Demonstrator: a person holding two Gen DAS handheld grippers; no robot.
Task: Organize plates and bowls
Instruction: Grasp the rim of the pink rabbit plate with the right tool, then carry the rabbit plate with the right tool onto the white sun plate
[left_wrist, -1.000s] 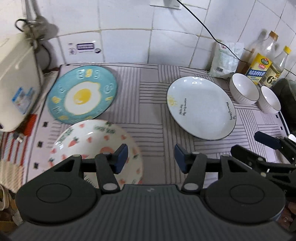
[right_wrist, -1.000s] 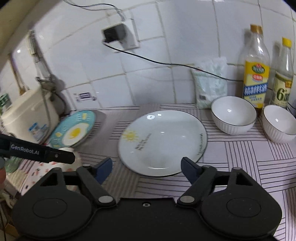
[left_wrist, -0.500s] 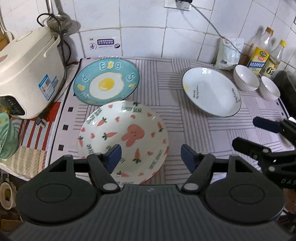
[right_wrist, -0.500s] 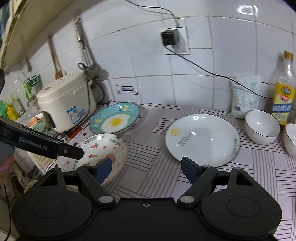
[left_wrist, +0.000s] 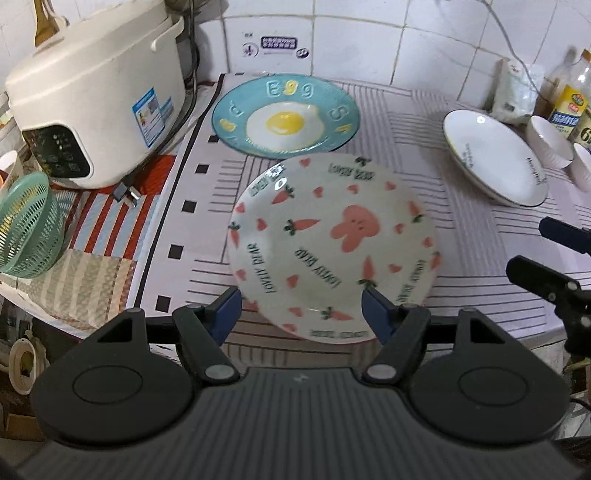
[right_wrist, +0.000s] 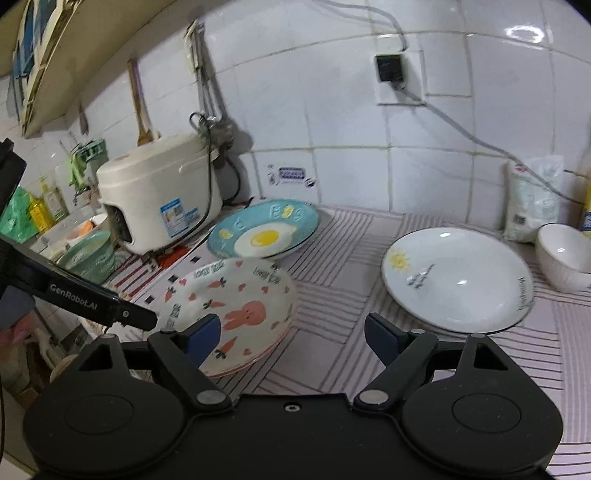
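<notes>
A white plate with a pink rabbit and carrots (left_wrist: 332, 243) lies at the counter's front, also in the right wrist view (right_wrist: 236, 306). Behind it lies a blue fried-egg plate (left_wrist: 284, 114) (right_wrist: 264, 230). A white plate with a sun drawing (left_wrist: 495, 158) (right_wrist: 458, 278) lies to the right, with two white bowls (left_wrist: 550, 146) (right_wrist: 565, 256) beyond it. My left gripper (left_wrist: 301, 314) is open and empty, above the rabbit plate's near edge. My right gripper (right_wrist: 291, 336) is open and empty, above the counter between the rabbit plate and the sun plate.
A white rice cooker (left_wrist: 92, 96) stands at the back left with a green basket (left_wrist: 26, 225) in front of it. Oil bottles (left_wrist: 569, 103) and a white bag (right_wrist: 532, 199) stand at the back right. A cable hangs from a wall socket (right_wrist: 388, 70).
Both grippers have pulled back and swung left. The rice cooker and green basket have come into view. The rabbit plate now sits centred before the left gripper. Both stay open.
</notes>
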